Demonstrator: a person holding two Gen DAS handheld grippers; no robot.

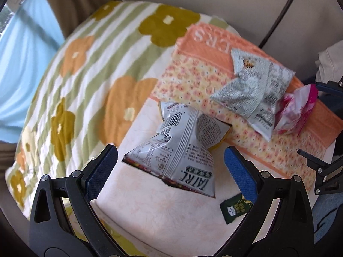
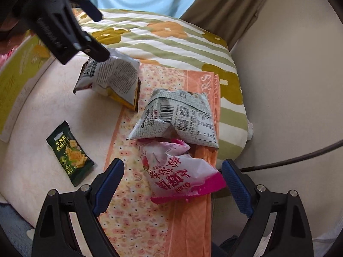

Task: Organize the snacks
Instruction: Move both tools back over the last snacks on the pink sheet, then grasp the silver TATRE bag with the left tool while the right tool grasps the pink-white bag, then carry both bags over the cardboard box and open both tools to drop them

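Both pairs of tongs hang over the bed with their blue pads spread wide and nothing between them pressed or pinched. The left tongs [image 1: 171, 169] point steeply down at the crumpled white snack bag [image 1: 182, 145], which lies on the pale cream cover [image 1: 139, 203] directly between and just ahead of the two pads, neither pad touching it. The right tongs [image 2: 172, 184] are likewise apart, straddling the pink strawberry bag [image 2: 182, 175], which rests on the orange flowered towel [image 2: 133, 214]; just beyond it, partly lying over it, is the grey printed bag [image 2: 178, 117]. A small dark green cracker packet [image 2: 69, 153] lies off to the left of the right tongs, well apart from the rest. To do this well, I'd say each pair should come down on the puffy middle of its bag rather than a crinkled corner, closing gently since foil slips and crushes. The right side looks trickier: the grey bag overlaps the pink one, so lifting straight up may drag it along; sliding the pink bag toward the tongs first seems wiser.
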